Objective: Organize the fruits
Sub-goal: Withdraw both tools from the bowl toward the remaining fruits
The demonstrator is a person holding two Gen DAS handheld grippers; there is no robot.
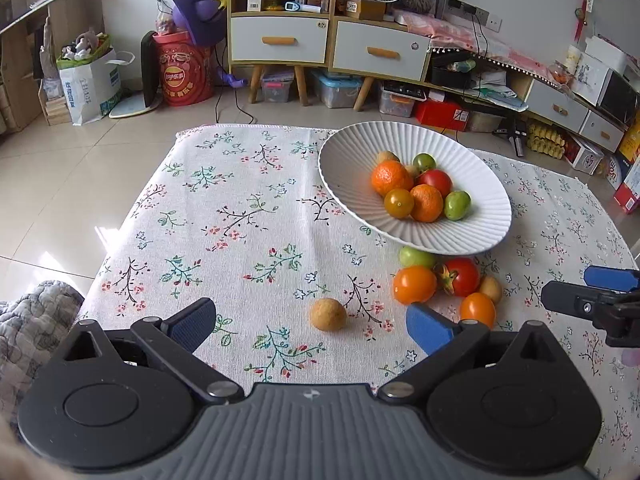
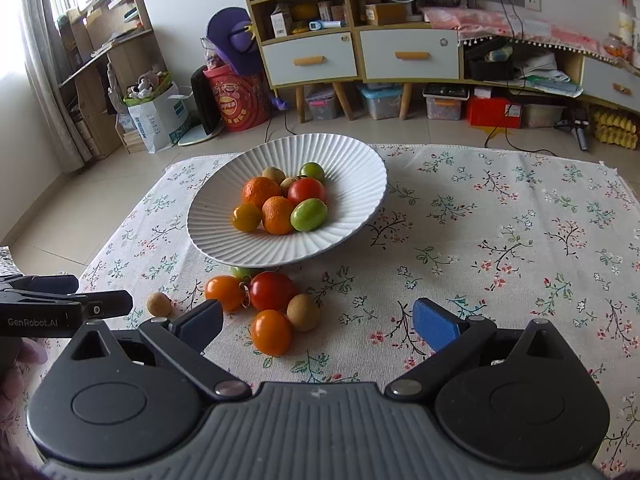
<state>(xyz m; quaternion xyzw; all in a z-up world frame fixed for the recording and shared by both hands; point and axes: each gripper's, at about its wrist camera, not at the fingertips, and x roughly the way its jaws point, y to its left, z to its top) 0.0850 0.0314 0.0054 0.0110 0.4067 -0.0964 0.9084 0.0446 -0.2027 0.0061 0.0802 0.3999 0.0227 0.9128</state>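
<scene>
Bright daylight from left window, floor glare, sharp focus, fisheye-bent edges

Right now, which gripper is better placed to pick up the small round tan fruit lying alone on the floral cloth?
Left. The small round tan fruit lies between the open left gripper fingers. The right gripper faces the orange tomato cluster instead.

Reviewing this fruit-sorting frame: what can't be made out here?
- Green tomato beside the white bowl: right wrist view, mostly hidden under the bowl's rim.
- Right gripper: left wrist view, cut off by the right edge.
- Small tan fruits in the bowl: left wrist view, half hidden behind a tangerine.
</scene>
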